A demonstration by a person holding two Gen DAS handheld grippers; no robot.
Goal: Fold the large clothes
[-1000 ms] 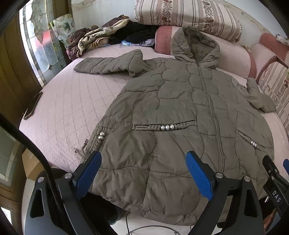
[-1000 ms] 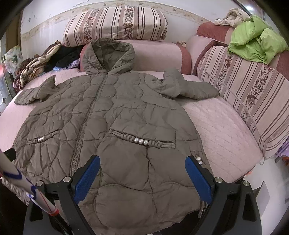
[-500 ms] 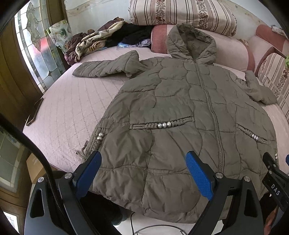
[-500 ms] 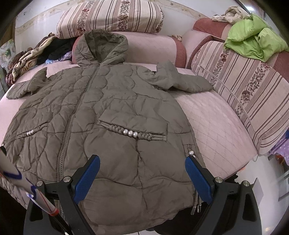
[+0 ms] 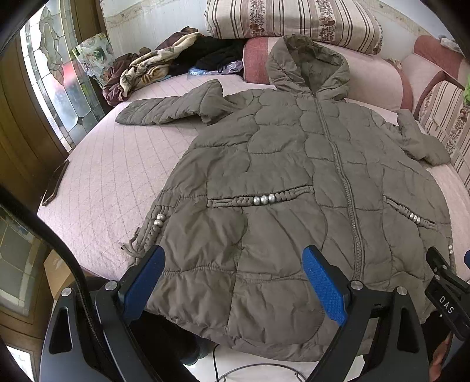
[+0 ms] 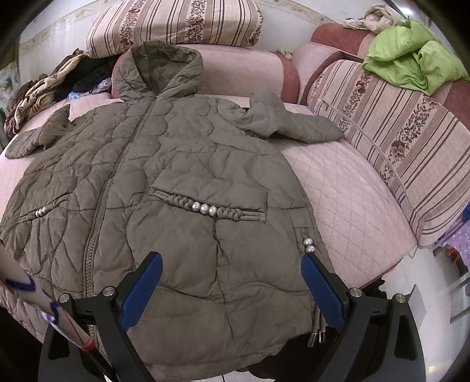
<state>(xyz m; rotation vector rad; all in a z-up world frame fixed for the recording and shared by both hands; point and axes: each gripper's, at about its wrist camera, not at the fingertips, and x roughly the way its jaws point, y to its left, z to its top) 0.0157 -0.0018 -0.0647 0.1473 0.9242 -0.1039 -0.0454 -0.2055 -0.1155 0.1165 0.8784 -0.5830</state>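
Observation:
An olive quilted hooded coat lies front up and zipped on a pink quilted bed, both sleeves spread out, hem hanging over the near edge. It also shows in the right wrist view. My left gripper is open and empty, hovering just above the left half of the hem. My right gripper is open and empty above the right half of the hem, near the side drawcords. Neither gripper touches the coat.
The pink bed has a dark phone at its left edge. A heap of clothes and striped pillows lie at the back. A striped sofa back with a green garment stands on the right.
Both grippers have moved a little forward and lower toward the coat's hem, so the coat looks larger. Both stay open and empty. The coat has not moved.

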